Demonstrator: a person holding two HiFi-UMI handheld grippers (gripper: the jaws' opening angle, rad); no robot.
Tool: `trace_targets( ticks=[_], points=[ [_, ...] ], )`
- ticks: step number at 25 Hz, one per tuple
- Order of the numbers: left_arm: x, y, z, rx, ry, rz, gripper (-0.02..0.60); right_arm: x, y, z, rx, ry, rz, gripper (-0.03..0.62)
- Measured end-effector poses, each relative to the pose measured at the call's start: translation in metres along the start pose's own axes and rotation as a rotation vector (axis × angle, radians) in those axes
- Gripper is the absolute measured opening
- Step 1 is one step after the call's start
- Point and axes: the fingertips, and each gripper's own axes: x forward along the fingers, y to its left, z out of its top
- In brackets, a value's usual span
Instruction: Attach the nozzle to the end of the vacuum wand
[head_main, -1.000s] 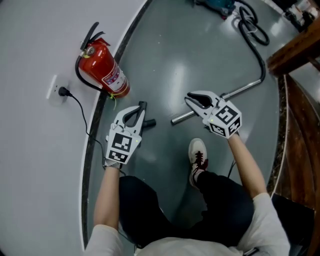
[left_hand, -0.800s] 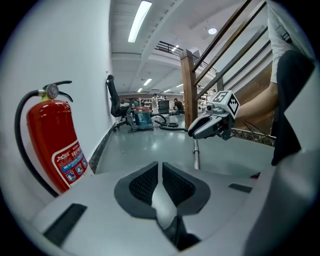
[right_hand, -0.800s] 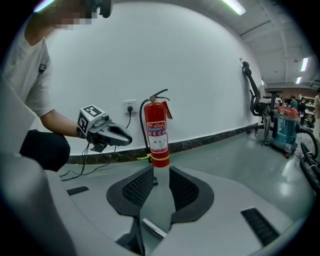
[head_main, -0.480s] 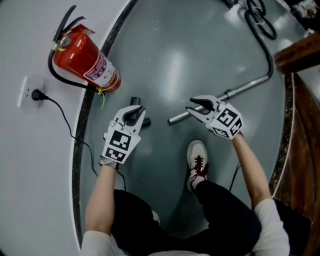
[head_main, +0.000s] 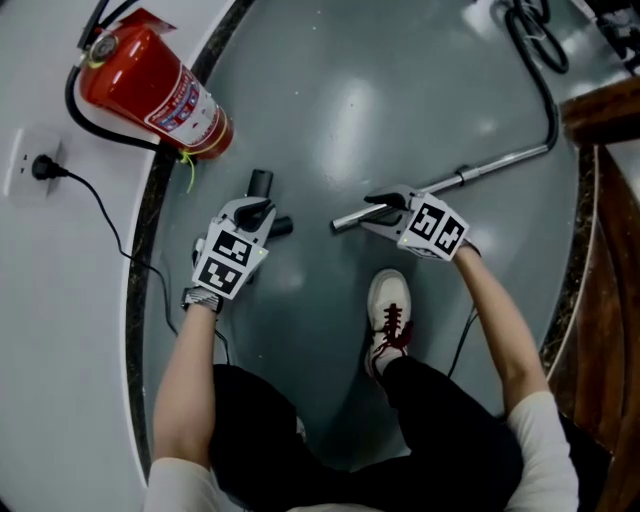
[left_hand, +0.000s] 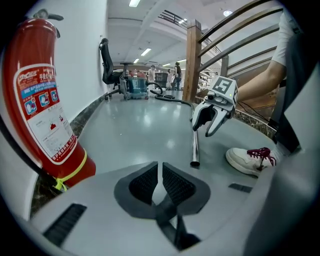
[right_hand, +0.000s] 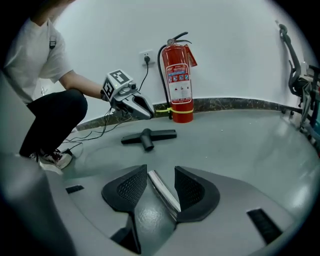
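From the head view, the black T-shaped nozzle (head_main: 260, 182) lies on the grey floor (head_main: 400, 100) near a red fire extinguisher (head_main: 150, 85), partly under the left tongs (head_main: 258, 210), which hang just over it. The right tongs (head_main: 375, 208) sit at the near end of the metal vacuum wand (head_main: 500, 160), which lies on the floor well apart from the nozzle, beside a white shoe (head_main: 388, 310). In the left gripper view, the left tongs' jaws are all but together, only a thin slit between the pads, and nothing is in it. The wand runs across the floor ahead, with the right tongs standing over it. In the right gripper view, the right tongs' jaws have just been opening and stand wide. The wand's end lies between them with neither pad pressing on it, and the nozzle rests on the floor beyond.
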Motion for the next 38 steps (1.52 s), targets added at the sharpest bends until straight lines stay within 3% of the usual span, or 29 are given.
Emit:
trace_targets(
  ticks=[6,8,13,17,22,26,38],
  points=[
    [0.011,-0.005,-0.018,0.043,0.092,-0.037,0.036,0.019,0.003,-0.035,-0.14,0.179,0.049,0.189],
    [0.015,-0.008,-0.021,0.061,0.107,-0.078,0.083,0.024,0.002,-0.044,-0.189,0.231,0.063,0.192],
    [0.022,-0.019,-0.031,0.087,0.141,-0.145,0.106,0.037,-0.002,-0.055,-0.257,0.302,0.083,0.198],
    [0.032,-0.03,-0.049,0.097,0.236,-0.201,0.135,0.047,0.002,-0.071,-0.36,0.398,0.133,0.207],
    [0.038,-0.037,-0.06,0.144,0.313,-0.231,0.166,0.051,-0.002,-0.067,-0.446,0.43,0.142,0.215],
    [0.04,-0.039,-0.067,0.128,0.33,-0.251,0.18,0.055,-0.005,-0.07,-0.51,0.474,0.16,0.215],
    [0.045,-0.035,-0.087,0.25,0.408,-0.268,0.189,0.054,-0.006,-0.087,-0.567,0.532,0.161,0.182]
  ],
)
